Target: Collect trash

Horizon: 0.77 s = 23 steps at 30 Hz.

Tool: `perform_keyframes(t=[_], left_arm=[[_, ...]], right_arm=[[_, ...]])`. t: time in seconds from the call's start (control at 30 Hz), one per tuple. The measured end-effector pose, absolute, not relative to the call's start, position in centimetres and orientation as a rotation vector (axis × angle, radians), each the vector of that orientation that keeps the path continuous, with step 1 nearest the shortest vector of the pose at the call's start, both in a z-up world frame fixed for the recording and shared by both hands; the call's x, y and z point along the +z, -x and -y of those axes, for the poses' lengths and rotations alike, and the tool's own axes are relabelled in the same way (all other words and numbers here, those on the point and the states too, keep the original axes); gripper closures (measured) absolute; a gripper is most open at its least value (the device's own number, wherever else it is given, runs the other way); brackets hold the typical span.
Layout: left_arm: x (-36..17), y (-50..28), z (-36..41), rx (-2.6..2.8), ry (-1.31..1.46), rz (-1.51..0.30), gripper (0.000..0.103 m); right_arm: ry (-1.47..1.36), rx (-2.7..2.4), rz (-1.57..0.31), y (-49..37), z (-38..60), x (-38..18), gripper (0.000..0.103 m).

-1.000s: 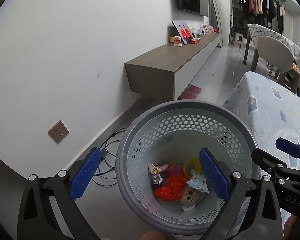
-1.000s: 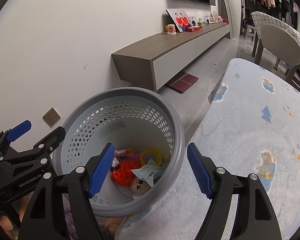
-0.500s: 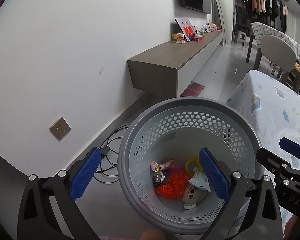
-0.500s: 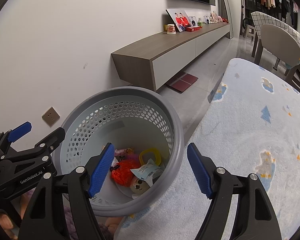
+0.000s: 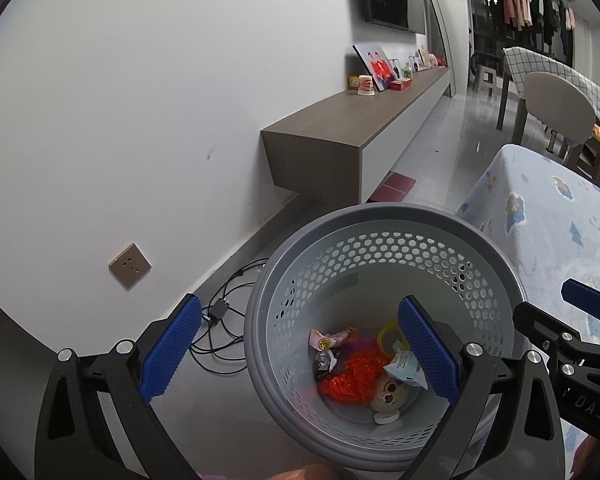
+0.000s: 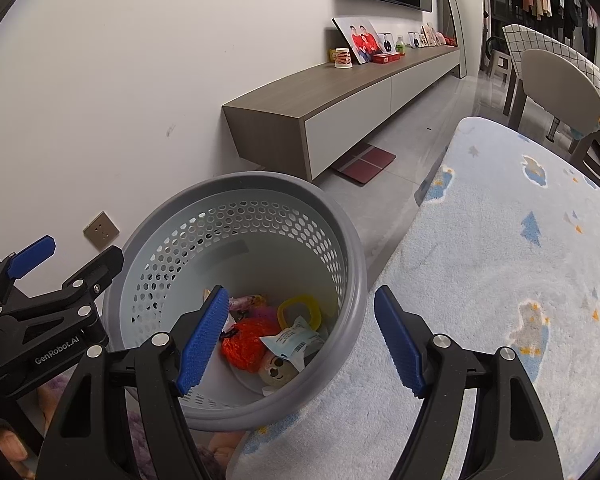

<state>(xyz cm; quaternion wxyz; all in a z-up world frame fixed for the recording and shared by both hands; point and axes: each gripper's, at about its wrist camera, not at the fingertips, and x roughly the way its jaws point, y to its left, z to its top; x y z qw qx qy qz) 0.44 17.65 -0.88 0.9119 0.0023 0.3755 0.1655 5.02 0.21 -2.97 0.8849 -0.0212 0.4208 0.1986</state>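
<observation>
Left gripper (image 5: 300,348): jaws spread wide, nothing between the blue pads (image 5: 172,348). Right gripper (image 6: 300,340): jaws likewise apart and empty, positioned just to the right of the left gripper, both angled downward.

White lettering "GenRobot.AI" runs along the black body of the left gripper (image 6: 56,354), seen from the right wrist camera. The letters "DAS" show on the black body of the right gripper (image 5: 588,400), cut off at the picture's edge. Other labels are too small to read.
</observation>
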Motion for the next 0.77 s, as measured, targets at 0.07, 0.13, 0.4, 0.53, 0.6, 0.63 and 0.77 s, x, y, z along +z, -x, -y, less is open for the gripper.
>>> perform_keyframes(t=[0.07,0.13,0.4,0.53,0.6,0.63,0.77], left_arm=[[-0.89,-0.41,-17.61,0.341,-0.006,-0.775,0.006],[-0.9,-0.43,-17.54,0.343,-0.009,-0.778,0.006],[-0.91,-0.47,-17.61,0.341,-0.003,-0.779,0.006],[-0.88,-0.46,-17.55,0.342,-0.005,-0.777,0.006],[-0.87,-0.46,-17.57,0.343,-0.004,-0.777,0.006],[-0.87,-0.43,-17.57,0.343,-0.002,-0.776,0.006],[-0.83,-0.38,-17.59,0.34,0.001,-0.778,0.006]], right_arm=[[0.045,0.414,-0.876,-4.96,-0.27,-2.99,0.031],[0.045,0.414,-0.875,-4.96,-0.27,-2.98,0.031],[0.045,0.414,-0.876,-4.97,-0.27,-2.98,0.031],[0.045,0.414,-0.876,-4.98,-0.26,-2.99,0.031],[0.044,0.414,-0.876,-4.97,-0.23,-3.0,0.031],[0.045,0.414,-0.876,-4.98,-0.33,-2.97,0.031],[0.045,0.414,-0.876,-4.98,-0.34,-2.97,0.031]])
